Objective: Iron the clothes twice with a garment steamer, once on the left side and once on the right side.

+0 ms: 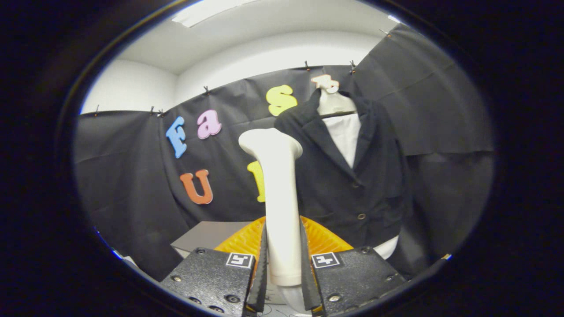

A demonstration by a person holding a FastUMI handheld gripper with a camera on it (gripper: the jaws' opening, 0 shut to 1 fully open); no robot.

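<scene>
While your gripper (283, 264) squeezes the steamer (278, 193) standing upright, the jacket (352, 176) hangs just beyond, to the right.

— What carries things here?
— A grey slab (205, 235), low, just beyond the gripper (283, 231). One corner points left.
— Anything on it?
— An orange ribbed piece (240, 241) meets its right edge. I can't tell if it rests on the slab or behind it.
— And lower down?
— A pale surface (275, 310) between the fingers, with thin dark lines on it.
— The clothes?
— A white form (335, 103) carries a dark jacket (352, 180), buttoned.
— The fingers?
— Both press on the steamer (277, 176), which is upright.
</scene>
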